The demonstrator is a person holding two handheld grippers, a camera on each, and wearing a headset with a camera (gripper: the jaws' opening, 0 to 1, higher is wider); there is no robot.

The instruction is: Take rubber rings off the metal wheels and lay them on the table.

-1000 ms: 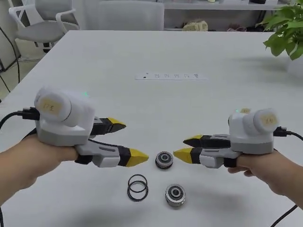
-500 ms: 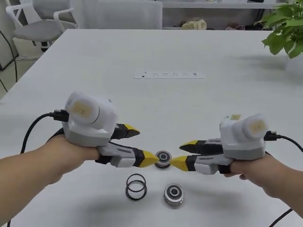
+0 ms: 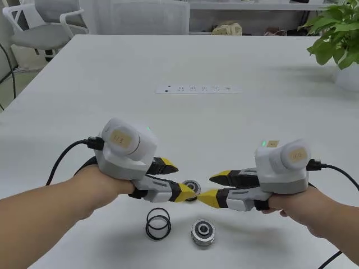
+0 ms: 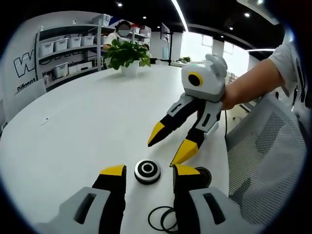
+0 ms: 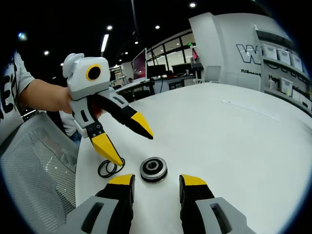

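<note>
Bench (image 3: 235,61): broad, white, matte. A power strip (image 3: 193,89) lies flat well beyond the work. Office room: chair (image 3: 39,25) off the far left corner, potted plant (image 3: 336,33) at far right, shelving (image 4: 63,48) with bins along the wall.

Metal wheel (image 3: 192,186) lies flat on the bench: small, round, pale metal face, dark outer band, dark hub. It sits between the tips of the left gripper (image 3: 183,180) and the right gripper (image 3: 207,188), which face each other. Contact with any tip: cannot tell. Both sets of fingers are spread, grasping nothing.

Second wheel (image 3: 202,231) is nearer the person. Two black rubber rings (image 3: 158,222) lie overlapped just left of it.

In the gripper views the bench edge runs near the wheels, with a mesh chair (image 4: 263,161) just past it. Wide bare bench ahead and to both sides.
</note>
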